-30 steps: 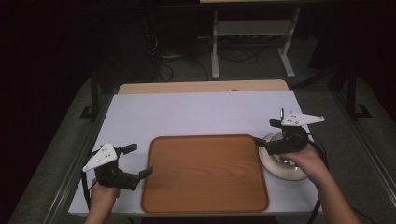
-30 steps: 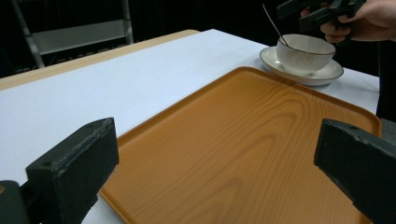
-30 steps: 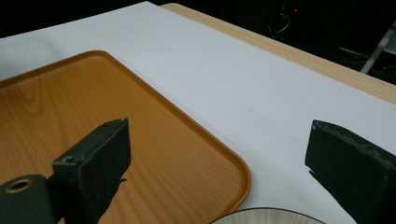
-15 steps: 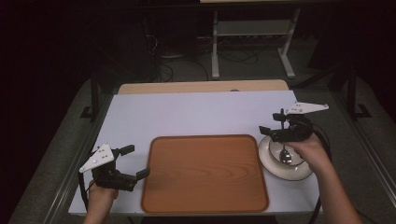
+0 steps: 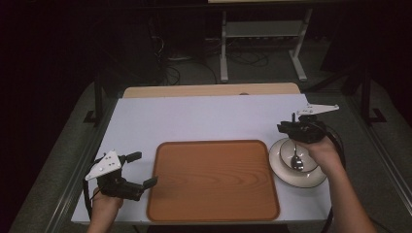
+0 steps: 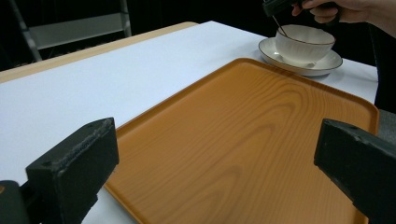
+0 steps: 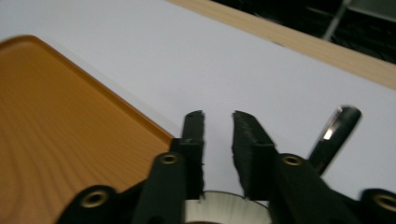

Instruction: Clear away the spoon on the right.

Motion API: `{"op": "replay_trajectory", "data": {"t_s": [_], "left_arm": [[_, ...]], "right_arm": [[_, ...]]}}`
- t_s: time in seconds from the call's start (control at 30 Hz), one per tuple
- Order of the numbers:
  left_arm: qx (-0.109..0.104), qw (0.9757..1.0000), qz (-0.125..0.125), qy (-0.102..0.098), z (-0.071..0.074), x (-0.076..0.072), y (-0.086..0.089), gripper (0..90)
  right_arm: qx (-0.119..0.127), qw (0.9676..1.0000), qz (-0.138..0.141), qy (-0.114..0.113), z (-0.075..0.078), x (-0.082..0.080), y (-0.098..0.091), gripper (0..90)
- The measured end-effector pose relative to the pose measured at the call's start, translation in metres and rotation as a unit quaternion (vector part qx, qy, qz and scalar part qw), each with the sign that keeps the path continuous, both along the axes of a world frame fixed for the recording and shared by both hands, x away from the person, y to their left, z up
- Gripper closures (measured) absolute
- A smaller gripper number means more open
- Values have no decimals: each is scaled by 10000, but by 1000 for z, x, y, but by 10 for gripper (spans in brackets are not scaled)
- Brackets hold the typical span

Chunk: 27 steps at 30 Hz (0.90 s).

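Your right gripper (image 5: 291, 127) has lifted above the white ribbed bowl (image 6: 304, 43), jaws slightly parted, empty; your left gripper (image 5: 145, 170) gapes wide beside the wood-grain tray (image 5: 214, 179).

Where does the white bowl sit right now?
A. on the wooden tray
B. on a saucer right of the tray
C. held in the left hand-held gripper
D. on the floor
B: the bowl rests on the saucer, beside the bare tray.
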State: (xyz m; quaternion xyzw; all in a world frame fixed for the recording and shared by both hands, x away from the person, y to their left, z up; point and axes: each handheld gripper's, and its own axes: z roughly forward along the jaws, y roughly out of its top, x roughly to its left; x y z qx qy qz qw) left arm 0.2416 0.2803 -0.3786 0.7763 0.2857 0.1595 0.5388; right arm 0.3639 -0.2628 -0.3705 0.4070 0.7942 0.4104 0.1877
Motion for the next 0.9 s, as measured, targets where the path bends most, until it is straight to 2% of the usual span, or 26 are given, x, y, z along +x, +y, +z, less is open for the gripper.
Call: {"op": "replay_trajectory", "data": {"t_s": [0.03, 0.07, 0.17, 0.47, 0.9], "left_arm": [[0, 10000, 0, 0, 0, 0, 0, 0], [15, 10000, -5, 9, 0, 0, -1, 0], [21, 10000, -3, 3, 0, 0, -1, 0], [4, 10000, 3, -6, 0, 0, 1, 0], [-5, 10000, 13, 7, 0, 0, 1, 0]], "right_arm": [[0, 10000, 0, 0, 0, 0, 0, 775], [-57, 9999, -73, 80, -2, 1, -1, 829], [-132, 9995, -236, 155, -4, 3, -4, 889], [-168, 9985, -448, 248, -9, 5, -13, 892], [-221, 9971, -698, 226, -9, 3, -26, 892]]}}
